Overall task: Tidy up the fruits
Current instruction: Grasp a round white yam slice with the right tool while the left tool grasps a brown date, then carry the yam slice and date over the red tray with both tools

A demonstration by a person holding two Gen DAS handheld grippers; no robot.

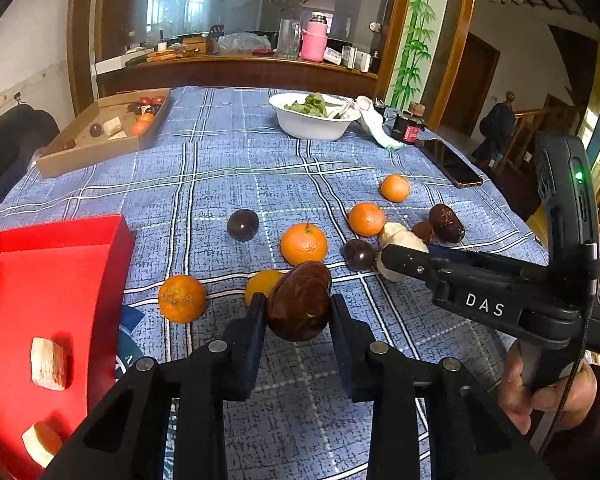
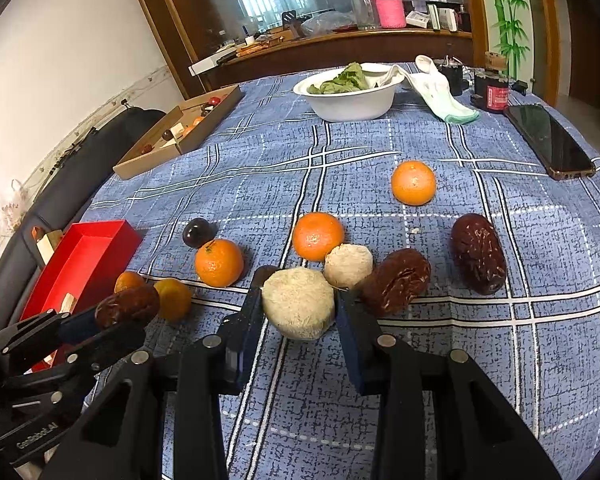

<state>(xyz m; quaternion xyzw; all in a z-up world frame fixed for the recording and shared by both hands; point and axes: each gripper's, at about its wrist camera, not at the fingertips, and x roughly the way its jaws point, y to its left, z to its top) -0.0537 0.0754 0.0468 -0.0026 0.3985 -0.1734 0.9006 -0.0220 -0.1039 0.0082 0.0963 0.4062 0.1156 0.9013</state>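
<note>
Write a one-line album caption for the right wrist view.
Right gripper clamps a pale fibrous round piece above the blue plaid tablecloth among scattered oranges.

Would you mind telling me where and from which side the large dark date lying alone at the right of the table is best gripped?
Grip the large dark date across its narrow middle, coming down from above. It lies flat and elongated, its long axis running away from the camera, so the pads should close on its two long flanks. Both sides look clear: the shorter date sits apart to its left.

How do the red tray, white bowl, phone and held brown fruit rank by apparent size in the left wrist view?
1. red tray, nearest the camera
2. white bowl
3. brown fruit, inflated by nearness
4. phone
Fruit and phone look close; not a firm ranking.
</note>
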